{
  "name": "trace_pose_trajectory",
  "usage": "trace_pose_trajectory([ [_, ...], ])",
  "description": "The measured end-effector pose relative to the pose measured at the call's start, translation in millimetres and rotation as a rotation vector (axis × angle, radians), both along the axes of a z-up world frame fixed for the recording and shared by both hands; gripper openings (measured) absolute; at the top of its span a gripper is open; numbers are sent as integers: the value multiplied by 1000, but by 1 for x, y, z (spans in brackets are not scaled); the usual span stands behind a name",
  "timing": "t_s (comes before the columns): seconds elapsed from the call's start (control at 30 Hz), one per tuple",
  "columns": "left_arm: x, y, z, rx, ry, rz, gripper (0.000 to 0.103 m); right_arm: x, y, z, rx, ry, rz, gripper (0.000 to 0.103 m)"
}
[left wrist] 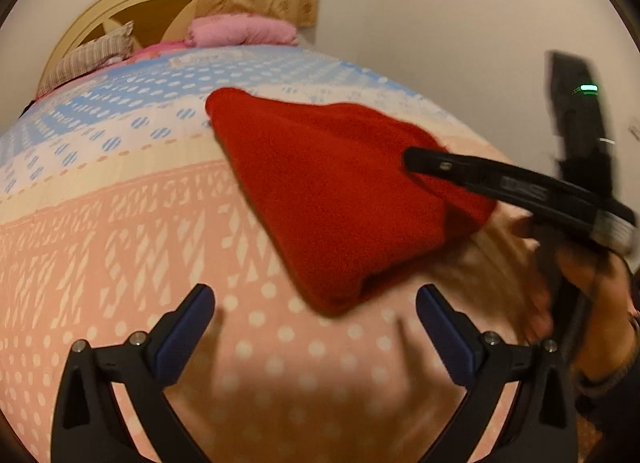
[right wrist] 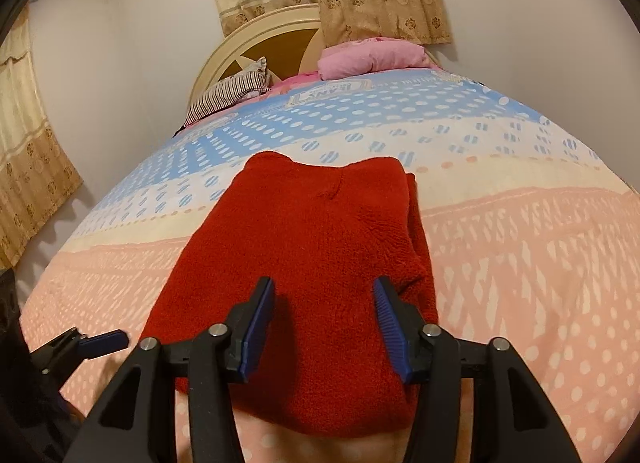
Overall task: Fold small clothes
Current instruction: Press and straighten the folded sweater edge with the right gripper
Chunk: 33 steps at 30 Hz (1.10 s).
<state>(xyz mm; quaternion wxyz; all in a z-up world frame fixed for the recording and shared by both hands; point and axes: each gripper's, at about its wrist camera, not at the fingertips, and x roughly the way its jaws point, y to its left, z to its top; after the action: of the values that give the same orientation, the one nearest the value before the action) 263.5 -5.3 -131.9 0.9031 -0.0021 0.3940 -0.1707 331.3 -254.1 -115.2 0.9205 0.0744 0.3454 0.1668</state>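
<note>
One red garment (right wrist: 304,275) is all the laundry I can see, lying in the middle of the right wrist frame on the patterned bedspread (right wrist: 520,263), already doubled over into a compact, roughly rectangular bundle with a layered edge along its right side. The right gripper (right wrist: 324,327) hangs over its near end with jaws partly apart, gripping nothing. The left gripper (left wrist: 316,323) sits at the bottom of the left wrist frame, spread wide over bare bedspread just beside the bundle's near corner. Folding looks nearly or fully done; perhaps a final tidy-up remains.
</note>
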Motion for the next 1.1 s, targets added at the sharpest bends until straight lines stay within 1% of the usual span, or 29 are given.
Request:
trace_pose_trajectory([
  [0.07, 17, -3, -9, 16, 52, 45, 103, -3, 3, 0, -7, -8, 5, 59],
  [0.1, 23, -4, -12, 44, 62, 78, 103, -4, 3, -1, -7, -12, 3, 59],
  [0.13, 29, 0, -16, 66, 79, 132, 103, -5, 3, -2, -4, -16, 2, 59],
  [0.17, 31, 9, -17, 22, 98, 168, 103, -5, 2, -3, 0, -18, 1, 59],
  [0.2, 29, 18, -15, -11, 95, 187, 103, -6, 1, -4, 6, -19, 0, 59],
  [0.27, 20, 31, -16, 3, 93, 240, 103, -5, -2, -6, 23, -15, -2, 59],
  [0.4, 9, 45, -19, 6, 101, 245, 103, -2, -3, -12, 30, 4, -2, 59],
  [0.5, 7, 40, -17, 29, 87, 231, 103, 0, -2, -14, 22, 15, -3, 59],
  [0.57, -2, 34, -11, 26, 76, 194, 103, 0, -5, -13, 36, 18, -5, 59],
  [0.6, -8, 34, -5, 20, 58, 190, 103, 0, -7, -13, 43, 21, -7, 59],
  [0.67, -24, 37, 11, 3, -4, 183, 103, -3, -13, -9, 53, 22, -15, 59],
  [0.73, -33, 42, 31, -24, -89, 191, 103, -11, -19, 0, 59, -20, -31, 59],
  [0.77, -34, 44, 43, -40, -138, 197, 103, -16, -20, 8, 45, -61, -30, 59],
  [0.83, -24, 45, 53, -52, -167, 201, 103, -19, -15, 21, 22, -108, -10, 59],
  [0.87, -10, 43, 54, -41, -168, 203, 103, -17, -11, 27, 16, -120, 13, 59],
  [0.93, 12, 38, 49, 0, -154, 230, 103, -7, 4, 37, 5, -124, 82, 59],
  [0.97, 28, 33, 42, 14, -126, 220, 103, -2, 9, 40, 8, -127, 111, 59],
  [1.0, 37, 30, 36, 26, -110, 216, 103, 8, 15, 40, 8, -119, 149, 59],
  [1.03, 49, 24, 27, 63, -98, 223, 103, 21, 21, 36, -13, -81, 168, 59],
  [1.07, 54, 22, 19, 86, -80, 216, 103, 31, 23, 31, -41, -48, 160, 59],
  [1.1, 58, 19, 12, 91, -71, 209, 103, 49, 22, 18, -88, 19, 132, 59],
])
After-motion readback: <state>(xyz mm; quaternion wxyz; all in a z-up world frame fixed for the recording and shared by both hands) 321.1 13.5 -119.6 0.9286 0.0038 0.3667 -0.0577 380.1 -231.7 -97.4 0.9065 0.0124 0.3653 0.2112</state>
